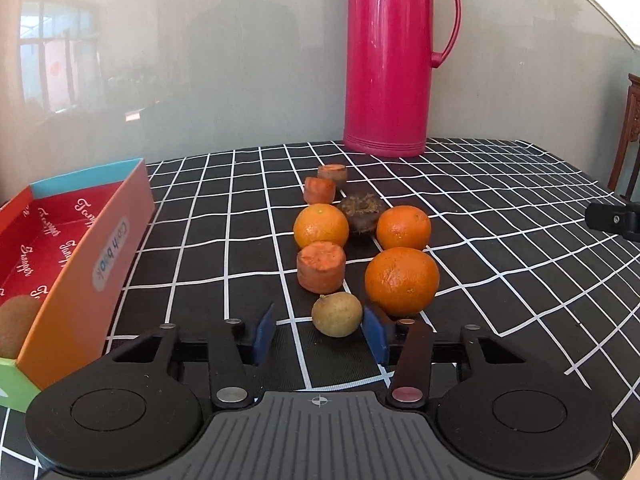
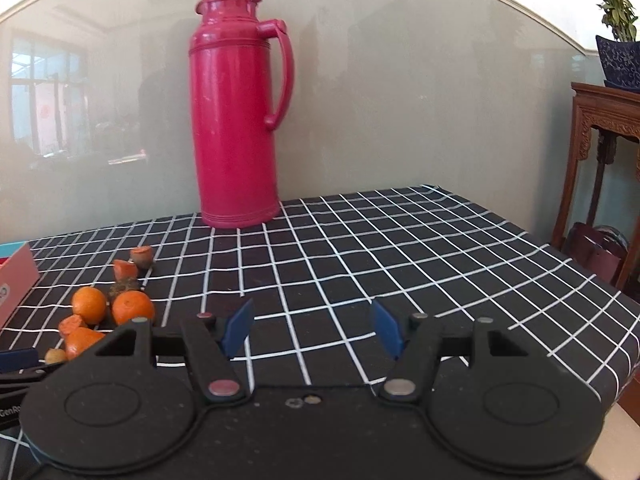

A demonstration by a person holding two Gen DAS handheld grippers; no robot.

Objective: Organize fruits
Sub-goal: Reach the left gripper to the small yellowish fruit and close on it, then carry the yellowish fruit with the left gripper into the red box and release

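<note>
My left gripper (image 1: pixel 318 330) is open, its blue pads either side of a small tan round fruit (image 1: pixel 337 314) on the checked cloth; the right pad is close to it. Behind it lie three oranges (image 1: pixel 401 281), (image 1: pixel 321 225), (image 1: pixel 403 227), three carrot chunks (image 1: pixel 321 266), (image 1: pixel 319 190), (image 1: pixel 332 172) and a dark brown fruit (image 1: pixel 362 209). A red and orange box (image 1: pixel 80 280) at the left holds a kiwi (image 1: pixel 16 320). My right gripper (image 2: pixel 312 330) is open and empty over bare cloth; the fruits (image 2: pixel 132 306) lie to its left.
A tall pink thermos (image 1: pixel 386 60) stands at the back of the table, also in the right wrist view (image 2: pixel 236 120). A wooden stand (image 2: pixel 600 152) with a potted plant is beyond the table's right edge. The right gripper shows at the left view's right edge (image 1: pixel 614 220).
</note>
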